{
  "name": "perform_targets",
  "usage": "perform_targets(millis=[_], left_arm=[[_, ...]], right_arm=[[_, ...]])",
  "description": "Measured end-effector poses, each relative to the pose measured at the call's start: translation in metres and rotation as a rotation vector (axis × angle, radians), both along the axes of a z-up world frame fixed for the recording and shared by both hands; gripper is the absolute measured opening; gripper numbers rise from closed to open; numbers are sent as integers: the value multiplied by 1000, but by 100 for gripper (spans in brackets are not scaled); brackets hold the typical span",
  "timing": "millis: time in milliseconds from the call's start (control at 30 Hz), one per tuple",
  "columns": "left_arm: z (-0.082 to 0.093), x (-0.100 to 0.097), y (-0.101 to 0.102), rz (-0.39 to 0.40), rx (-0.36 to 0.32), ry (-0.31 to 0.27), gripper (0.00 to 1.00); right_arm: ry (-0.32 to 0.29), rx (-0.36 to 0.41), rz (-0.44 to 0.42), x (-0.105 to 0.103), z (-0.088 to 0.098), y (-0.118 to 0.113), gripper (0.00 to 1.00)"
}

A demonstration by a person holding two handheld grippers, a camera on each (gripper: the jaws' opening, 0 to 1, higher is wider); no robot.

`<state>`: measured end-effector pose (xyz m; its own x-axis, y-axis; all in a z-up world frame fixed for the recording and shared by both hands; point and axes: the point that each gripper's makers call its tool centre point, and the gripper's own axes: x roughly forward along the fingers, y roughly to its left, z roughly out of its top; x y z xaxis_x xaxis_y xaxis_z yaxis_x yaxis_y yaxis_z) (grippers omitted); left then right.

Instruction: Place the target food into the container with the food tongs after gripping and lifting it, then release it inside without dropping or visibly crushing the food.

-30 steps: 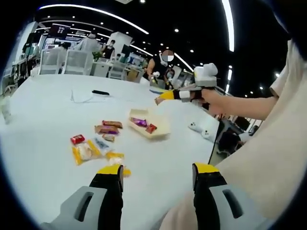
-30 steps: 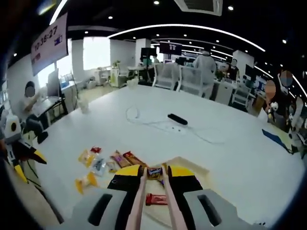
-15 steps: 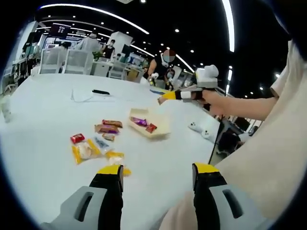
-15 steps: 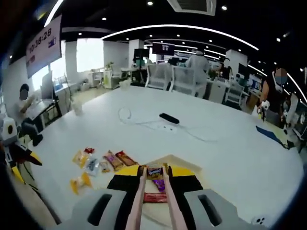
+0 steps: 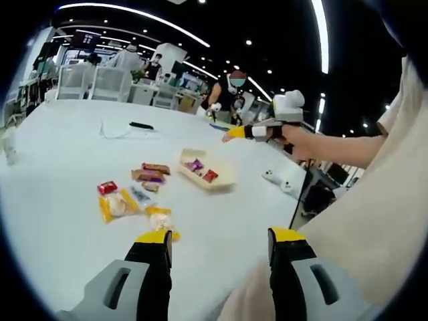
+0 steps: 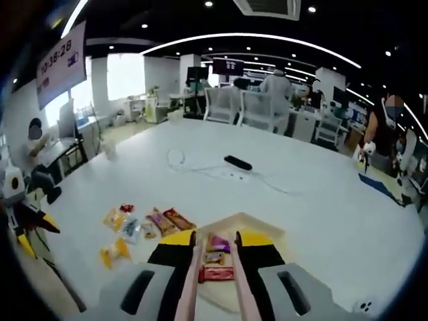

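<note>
Three wrapped snacks (image 6: 216, 257) lie in the container (image 5: 224, 179).

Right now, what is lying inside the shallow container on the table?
Inside the container lie a purple wrapped snack and a red wrapped snack. In the right gripper view, the tongs and the gripper's jaws cover part of its floor.

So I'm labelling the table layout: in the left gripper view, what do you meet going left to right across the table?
Red snack packet → yellow snack packet → brown wrapped bars → cardboard tray holding snacks → right gripper held above the table.
</note>
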<state>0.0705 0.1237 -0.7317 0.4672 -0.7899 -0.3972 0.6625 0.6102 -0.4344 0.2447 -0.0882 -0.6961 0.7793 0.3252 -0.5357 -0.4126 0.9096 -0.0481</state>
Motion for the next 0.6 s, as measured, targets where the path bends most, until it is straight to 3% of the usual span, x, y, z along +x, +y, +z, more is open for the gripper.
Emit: perform_targets(millis=[267,433,600], left_arm=[[1,-1,1,15,-8,0,57],[-1,-2,4,29,-12,4,57],[-2,-2,7,37,-11,11,57]], right_arm=[[69,15,79,-13,-30,30,26],[146,26,169,-26,-49,60,27],[177,9,256,-35,-59,88,27]])
